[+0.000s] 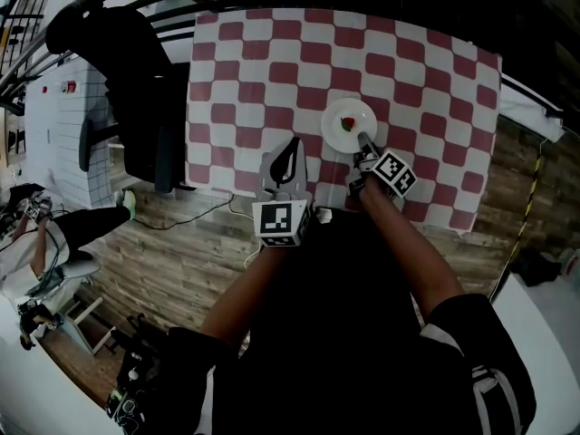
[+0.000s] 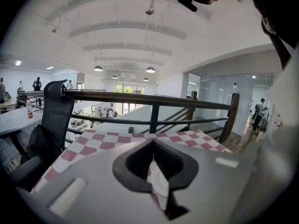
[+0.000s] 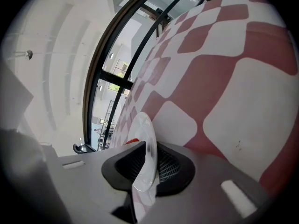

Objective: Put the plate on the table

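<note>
A white plate with a small red and green bit of food on it lies over the red-and-white checked tablecloth, near the table's front right. My right gripper is shut on the plate's near rim. In the right gripper view the plate runs edge-on between the jaws, close to the cloth; whether it touches I cannot tell. My left gripper hovers left of the plate, shut, with nothing in it. In the left gripper view its tips meet over the cloth.
A black office chair stands at the table's left end. A dark railing runs behind the far edge. Wooden floor with a cable lies before the near edge. A person is at the far left.
</note>
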A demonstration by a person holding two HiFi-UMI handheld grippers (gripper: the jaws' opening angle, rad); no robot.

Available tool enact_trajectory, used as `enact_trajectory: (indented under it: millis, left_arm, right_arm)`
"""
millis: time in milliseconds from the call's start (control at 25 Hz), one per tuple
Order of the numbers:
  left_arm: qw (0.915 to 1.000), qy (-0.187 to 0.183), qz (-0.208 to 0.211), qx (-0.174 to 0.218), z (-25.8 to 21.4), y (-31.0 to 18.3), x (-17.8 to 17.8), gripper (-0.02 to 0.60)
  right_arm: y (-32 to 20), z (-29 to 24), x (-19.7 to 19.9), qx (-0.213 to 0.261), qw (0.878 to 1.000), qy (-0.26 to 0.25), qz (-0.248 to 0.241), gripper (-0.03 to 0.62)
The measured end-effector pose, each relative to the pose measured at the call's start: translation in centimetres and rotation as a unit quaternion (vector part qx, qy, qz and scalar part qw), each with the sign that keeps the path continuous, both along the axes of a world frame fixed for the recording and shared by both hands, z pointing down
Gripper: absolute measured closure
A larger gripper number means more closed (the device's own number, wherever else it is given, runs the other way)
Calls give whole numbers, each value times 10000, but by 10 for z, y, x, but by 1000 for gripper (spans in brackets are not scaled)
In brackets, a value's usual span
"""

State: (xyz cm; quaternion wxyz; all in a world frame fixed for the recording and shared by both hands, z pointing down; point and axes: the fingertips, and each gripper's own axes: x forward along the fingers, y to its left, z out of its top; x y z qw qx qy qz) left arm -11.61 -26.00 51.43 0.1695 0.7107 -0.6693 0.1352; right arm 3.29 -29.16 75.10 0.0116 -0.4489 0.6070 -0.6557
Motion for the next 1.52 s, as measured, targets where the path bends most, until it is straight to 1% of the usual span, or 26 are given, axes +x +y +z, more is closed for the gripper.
enact_trajectory:
  millis: [120,280,400,480,640,720,880,1040,1200,1240,1360,1520]
  left_arm:
    - [10000,-12,-20,32,-1,3,0,572]
    - [10000,91,-18,-18,1,6,0,572]
    - [9999,109,47,-18,2,7,4,572]
    - [9999,125,96,-9,2,7,7,572]
    - [9998,140,167,39,-1,7,10,572]
    - [9996,181,197,54,-1,10,12,572]
    - [9993,252,261,73,-1,19,14,572]
    - [9989,338,311,78,-1,25,14,572]
    - [9977,429,508,164,-4,33,24,572]
    - [9973,464,545,189,-5,36,25,572]
    - [9960,551,650,257,-9,48,27,572]
    - [9945,652,755,311,-17,67,31,572]
  right_arm:
    - [5,0,2,-21,9997,205,-131,522]
    - [11,1,13,-119,9980,594,-197,519]
    - [14,0,23,-171,9966,777,-216,516]
    - [16,0,30,-172,9961,840,-215,514]
    - [21,-5,42,-134,9967,790,-132,511]
    - [23,-11,44,-20,9966,800,-198,511]
    - [24,-29,46,430,9941,885,-466,511]
    - [28,-52,44,691,9928,849,-491,513]
    - [35,-89,34,1068,9897,754,-576,513]
    - [38,-98,30,1171,9881,763,-637,517]
    - [51,-125,16,1349,9850,767,-757,566]
    - [71,-156,4,1575,9795,908,-866,591]
